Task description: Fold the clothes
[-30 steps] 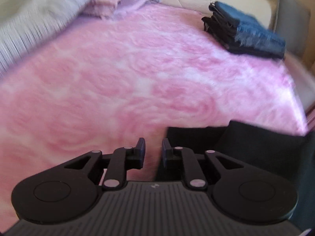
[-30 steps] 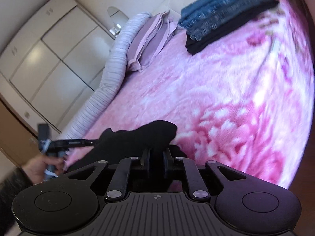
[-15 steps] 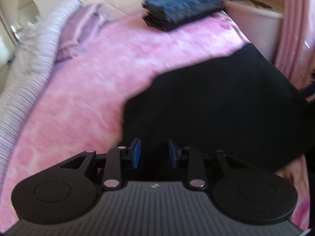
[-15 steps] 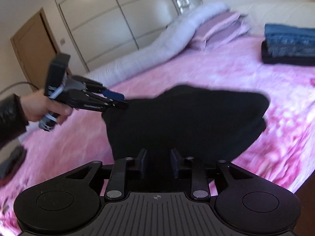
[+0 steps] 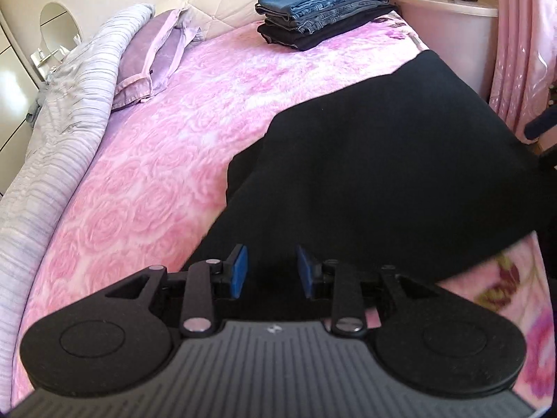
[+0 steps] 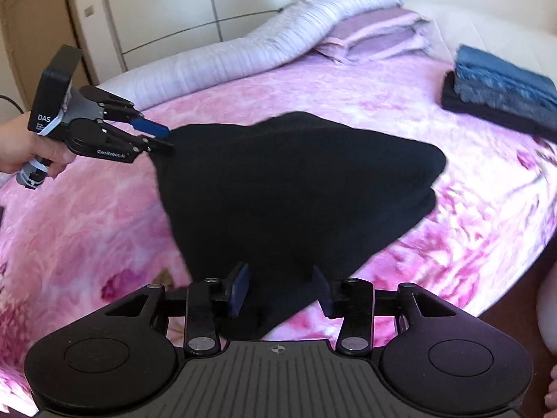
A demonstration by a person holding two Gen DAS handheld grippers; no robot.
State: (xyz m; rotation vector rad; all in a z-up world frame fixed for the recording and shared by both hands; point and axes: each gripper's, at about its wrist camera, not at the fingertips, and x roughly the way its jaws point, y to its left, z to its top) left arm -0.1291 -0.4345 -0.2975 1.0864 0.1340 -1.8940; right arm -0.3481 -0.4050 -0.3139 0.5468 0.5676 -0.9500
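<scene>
Left gripper [image 5: 271, 271] jaws spread around the near corner of the black garment [image 5: 383, 160], pads not pinching. Right gripper [image 6: 280, 291] likewise spread at its own corner. Garment lies doubled over on the pink blanket [image 5: 156, 160], well apart from the folded stack [image 5: 323, 14]. Risk: plush blanket drags the cloth and skews the layers; a shallow pinch catches only the top layer.

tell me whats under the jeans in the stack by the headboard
A folded black garment lies under the jeans, at the bottom of the stack on the pink blanket. How many black pieces it holds cannot be told; the jeans cover them.
</scene>
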